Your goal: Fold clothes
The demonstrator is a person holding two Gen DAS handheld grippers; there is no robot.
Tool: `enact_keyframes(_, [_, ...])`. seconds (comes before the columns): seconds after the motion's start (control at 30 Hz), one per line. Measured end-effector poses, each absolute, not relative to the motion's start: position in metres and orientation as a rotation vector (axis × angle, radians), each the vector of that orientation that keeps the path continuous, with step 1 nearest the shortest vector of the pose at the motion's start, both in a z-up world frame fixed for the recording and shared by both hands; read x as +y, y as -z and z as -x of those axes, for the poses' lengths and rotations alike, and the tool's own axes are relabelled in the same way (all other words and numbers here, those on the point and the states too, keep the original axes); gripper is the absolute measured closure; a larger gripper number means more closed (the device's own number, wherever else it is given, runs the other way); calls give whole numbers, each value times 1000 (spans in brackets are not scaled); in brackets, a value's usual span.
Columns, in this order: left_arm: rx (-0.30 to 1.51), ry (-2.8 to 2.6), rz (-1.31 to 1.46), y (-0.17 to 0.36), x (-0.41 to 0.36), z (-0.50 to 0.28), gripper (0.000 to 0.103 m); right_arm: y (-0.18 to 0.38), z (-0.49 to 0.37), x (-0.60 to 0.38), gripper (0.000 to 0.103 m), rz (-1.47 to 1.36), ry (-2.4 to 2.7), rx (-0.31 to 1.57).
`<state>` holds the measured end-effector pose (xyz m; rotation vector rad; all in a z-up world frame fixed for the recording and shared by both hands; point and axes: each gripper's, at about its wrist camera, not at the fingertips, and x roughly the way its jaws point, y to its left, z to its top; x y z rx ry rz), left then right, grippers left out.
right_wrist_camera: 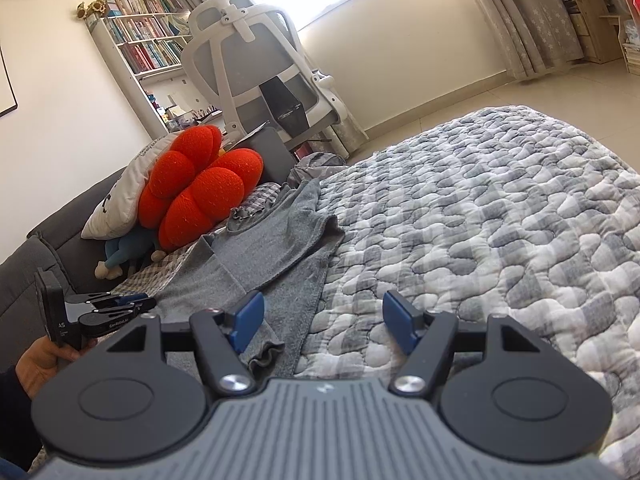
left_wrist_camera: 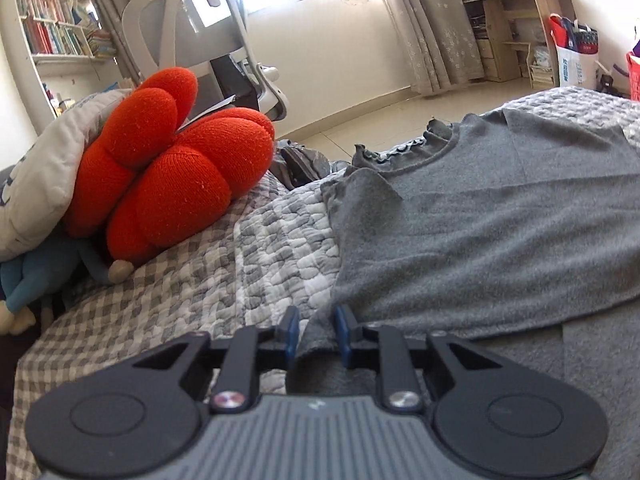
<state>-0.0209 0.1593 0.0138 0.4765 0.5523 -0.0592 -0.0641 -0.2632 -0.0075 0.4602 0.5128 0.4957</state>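
Observation:
A grey knit top [left_wrist_camera: 480, 220] with a ruffled collar [left_wrist_camera: 400, 148] lies spread on the checked quilt [left_wrist_camera: 240, 272]. My left gripper [left_wrist_camera: 317, 328] is shut on a bunched fold at the top's near edge, and the grey cloth shows between its blue pads. From the right wrist view the top [right_wrist_camera: 272, 248] runs away from me. There the left gripper [right_wrist_camera: 154, 302] sits at its left edge, held by a person's hand [right_wrist_camera: 40, 360]. My right gripper [right_wrist_camera: 324, 320] stands open over the garment's right border and a ruffled cuff [right_wrist_camera: 262, 354], its pads pressing on nothing.
A red flower-shaped cushion [left_wrist_camera: 172, 168], a white pillow [left_wrist_camera: 40, 168] and a blue plush toy [left_wrist_camera: 24, 280] crowd the bed's left end. A white office chair [right_wrist_camera: 260, 64] and a bookshelf [right_wrist_camera: 144, 44] stand beyond. The quilt [right_wrist_camera: 480, 220] stretches right of the top.

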Motion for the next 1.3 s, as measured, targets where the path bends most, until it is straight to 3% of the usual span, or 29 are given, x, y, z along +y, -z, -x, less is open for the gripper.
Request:
enact_keyframes(0.13, [549,19,-491,-15,162,19,100,8,64,-265,34,-467,-497,514])
enact_keyframes(0.6, [607,-33,-106,-37,223,17,99,7,62,-265,34,-460,-494,512])
enact_keyframes(0.7, [589,19,-50,-42,223,23,81,7,62,-265,34,-461,-495,512])
enact_keyframes(0.8, [563,53,-152,-38,202,28,79,6,61,-265,34,-456,-494,513])
enact_keyframes(0.87, [573,67,-227,-30,186,26,62,6,61,-265,34,-455,-494,513])
enact_keyframes(0.93, [582,81,-302,-22,170,24,53,6,62,-265,34,-458,-494,512])
enact_keyframes(1.0, [598,69,-347,-14,162,20,56,7,62,-265,34,-459,-496,512])
enact_keyframes(1.07, [597,70,-364,-12,159,19,73,7,62,-266,34,-463,-497,513])
enact_keyframes(1.17, [608,56,-359,-15,161,17,87,7,62,-267,34,-473,-501,512])
enact_keyframes(1.3, [634,24,-288,-20,174,14,97,7,63,-269,34,-477,-500,510])
